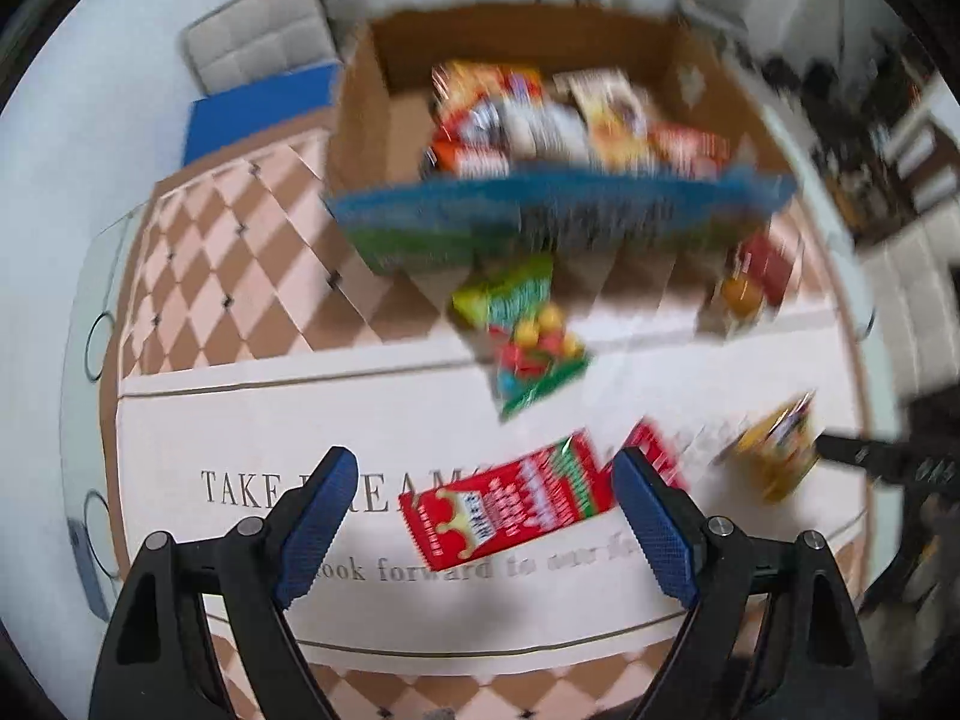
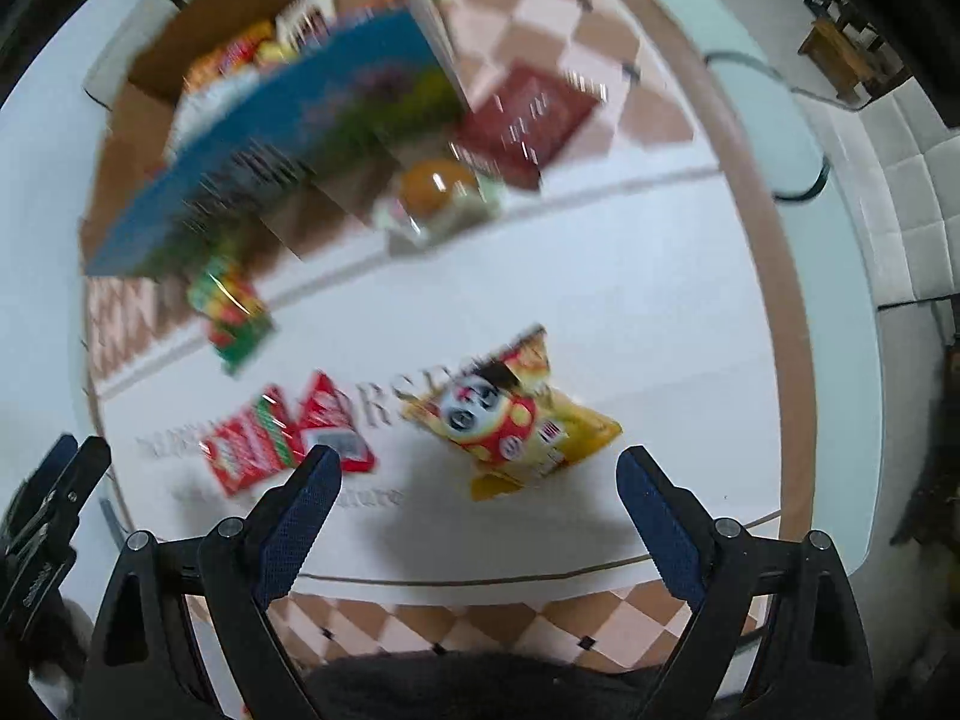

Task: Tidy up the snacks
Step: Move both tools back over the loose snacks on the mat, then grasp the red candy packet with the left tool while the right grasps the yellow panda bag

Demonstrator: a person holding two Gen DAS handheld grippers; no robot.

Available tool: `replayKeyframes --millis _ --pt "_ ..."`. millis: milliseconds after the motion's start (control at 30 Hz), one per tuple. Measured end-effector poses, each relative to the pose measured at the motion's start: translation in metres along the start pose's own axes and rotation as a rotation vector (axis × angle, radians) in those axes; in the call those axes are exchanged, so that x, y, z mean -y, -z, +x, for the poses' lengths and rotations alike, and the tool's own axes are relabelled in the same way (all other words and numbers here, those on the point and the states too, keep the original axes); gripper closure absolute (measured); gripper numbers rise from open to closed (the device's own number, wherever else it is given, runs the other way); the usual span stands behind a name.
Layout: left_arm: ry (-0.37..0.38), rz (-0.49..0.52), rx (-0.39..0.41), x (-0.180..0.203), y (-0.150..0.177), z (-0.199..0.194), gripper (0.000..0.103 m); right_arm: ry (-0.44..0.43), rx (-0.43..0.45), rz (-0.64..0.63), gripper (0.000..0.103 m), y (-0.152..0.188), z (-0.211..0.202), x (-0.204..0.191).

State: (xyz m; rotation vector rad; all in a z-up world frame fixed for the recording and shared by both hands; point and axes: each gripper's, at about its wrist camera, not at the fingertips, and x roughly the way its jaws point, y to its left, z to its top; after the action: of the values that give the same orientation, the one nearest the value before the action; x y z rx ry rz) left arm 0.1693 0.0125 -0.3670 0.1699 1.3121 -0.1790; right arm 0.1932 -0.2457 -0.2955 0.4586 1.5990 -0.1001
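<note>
Tablecloth (image 1: 252,408) carries loose snacks; cardboard box (image 1: 366,120) behind, already part-filled. Left gripper (image 1: 483,519) wide, empty, above red packet (image 1: 510,495). Right gripper (image 2: 477,510) wide, empty, above yellow bag (image 2: 516,426). Likely paired pickups for boxing.

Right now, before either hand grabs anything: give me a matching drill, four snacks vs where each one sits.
Things:
1. red packet
2. yellow panda bag
3. green candy bag
4. dark red packet

Places:
A. checkered part of the cloth, right of the cardboard box
B. ahead of the open right gripper
C. just in front of the box
D. ahead of the open left gripper

Pairs: 1-D, 2-B, 3-C, 4-A
</note>
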Motion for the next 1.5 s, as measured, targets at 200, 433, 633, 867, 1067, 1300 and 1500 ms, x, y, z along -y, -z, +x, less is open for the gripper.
replayKeyframes --millis 200,433,633,867,1067,1300,1500 --pt "-0.044 0.311 -0.169 0.029 0.011 0.063 0.016 0.030 -0.051 -0.035 0.008 0.000 0.023 -0.006" --pt "-0.093 0.570 -0.322 0.055 0.030 0.118 0.016 0.058 -0.067 -0.056 0.008 -0.007 0.030 -0.015" --pt "0.006 0.494 -0.335 0.059 0.025 0.123 0.033 0.081 -0.082 -0.065 0.008 -0.017 0.032 -0.013" --pt "0.053 0.060 -0.429 0.026 0.030 0.121 0.036 0.119 -0.114 -0.123 0.008 -0.025 0.045 -0.005" --pt "0.125 -0.279 -0.477 -0.010 0.044 0.121 0.036 0.129 -0.137 -0.258 0.008 -0.026 0.072 -0.014" --pt "0.135 -0.211 -0.420 -0.015 0.040 0.102 0.036 0.116 -0.176 -0.204 0.040 -0.025 0.088 -0.015" --pt "0.106 -0.076 -0.447 0.012 0.035 0.108 0.036 -0.014 -0.254 -0.108 0.028 -0.025 0.089 -0.008"
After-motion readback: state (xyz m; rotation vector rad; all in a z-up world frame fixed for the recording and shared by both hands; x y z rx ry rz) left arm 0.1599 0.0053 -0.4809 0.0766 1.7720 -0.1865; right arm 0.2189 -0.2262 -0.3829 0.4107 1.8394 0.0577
